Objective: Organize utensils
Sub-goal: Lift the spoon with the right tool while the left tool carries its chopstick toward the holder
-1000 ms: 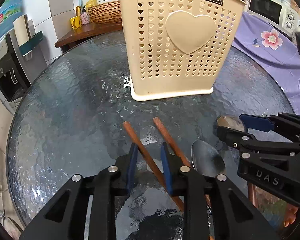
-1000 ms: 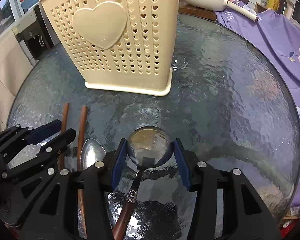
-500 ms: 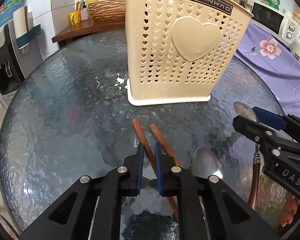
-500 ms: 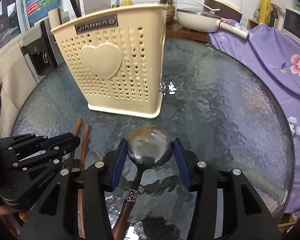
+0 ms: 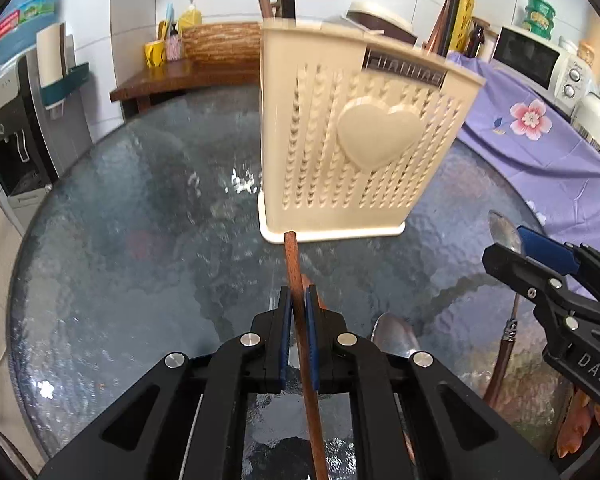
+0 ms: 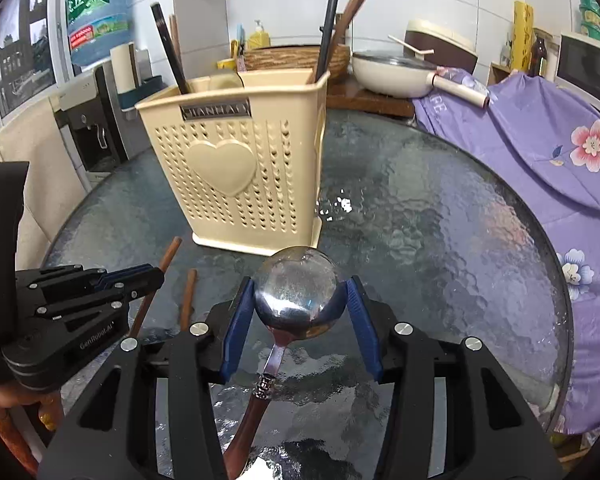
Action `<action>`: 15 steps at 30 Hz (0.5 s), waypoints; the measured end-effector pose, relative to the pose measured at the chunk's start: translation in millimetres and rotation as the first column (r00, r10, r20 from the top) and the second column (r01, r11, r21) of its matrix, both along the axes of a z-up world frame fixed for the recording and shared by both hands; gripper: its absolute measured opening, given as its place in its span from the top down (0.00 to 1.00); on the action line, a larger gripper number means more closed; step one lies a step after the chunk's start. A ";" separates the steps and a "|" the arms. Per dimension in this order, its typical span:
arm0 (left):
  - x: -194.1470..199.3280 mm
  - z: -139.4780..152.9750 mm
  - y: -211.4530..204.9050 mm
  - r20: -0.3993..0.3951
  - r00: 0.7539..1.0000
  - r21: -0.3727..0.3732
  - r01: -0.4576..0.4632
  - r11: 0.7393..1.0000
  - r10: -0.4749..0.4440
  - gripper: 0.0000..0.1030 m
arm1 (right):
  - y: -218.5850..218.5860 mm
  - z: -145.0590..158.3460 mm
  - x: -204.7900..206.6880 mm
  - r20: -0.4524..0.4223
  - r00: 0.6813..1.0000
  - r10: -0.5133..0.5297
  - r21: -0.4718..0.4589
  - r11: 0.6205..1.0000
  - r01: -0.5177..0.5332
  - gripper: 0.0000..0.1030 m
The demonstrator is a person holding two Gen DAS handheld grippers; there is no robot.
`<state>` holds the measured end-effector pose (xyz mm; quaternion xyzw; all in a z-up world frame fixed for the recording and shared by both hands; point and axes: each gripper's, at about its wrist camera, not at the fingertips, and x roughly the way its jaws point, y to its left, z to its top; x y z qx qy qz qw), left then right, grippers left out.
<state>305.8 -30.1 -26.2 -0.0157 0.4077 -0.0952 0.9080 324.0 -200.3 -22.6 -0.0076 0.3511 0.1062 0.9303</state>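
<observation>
My left gripper [image 5: 296,332] pinches a chopstick [image 5: 293,264] mid-shaft: light, stiff, slippery | my right gripper [image 6: 300,316] clamps the ladle [image 6: 296,296] bowl: smooth metal, handle-heavy.

Dark nameplate [image 6: 215,111] on front of cream utensil holder [image 6: 236,168] showing raised letters, motion-blurred, reading roughly "JIANHAO". Body of left gripper [image 6: 140,278] bearing pale print "GenRobot.AI" in right wrist view. Body of right gripper [image 5: 512,246] showing white letters "DAS" in left wrist view. Purple cloth [image 6: 532,128] displaying pale letters "FE" near pan handle. Label on blue water bottle [image 6: 96,20] carrying print too small to read.
</observation>
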 end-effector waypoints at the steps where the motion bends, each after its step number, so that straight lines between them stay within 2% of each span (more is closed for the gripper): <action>1: -2.4 3.9 0.5 0.012 1.000 -0.001 0.000 1.000 0.000 0.93 | -0.8 3.6 -3.1 0.010 1.000 0.001 0.004 1.000 -0.001 0.54; 8: -26.5 38.6 3.1 0.124 0.992 -0.009 0.004 1.000 -0.003 0.93 | -2.4 17.5 -15.8 0.044 0.999 0.014 -0.004 1.000 -0.014 0.54; 15: -41.0 60.1 7.8 0.180 0.984 -0.021 0.012 1.000 -0.008 0.93 | -2.6 26.0 -27.1 0.076 0.997 0.021 -0.020 1.000 -0.020 0.54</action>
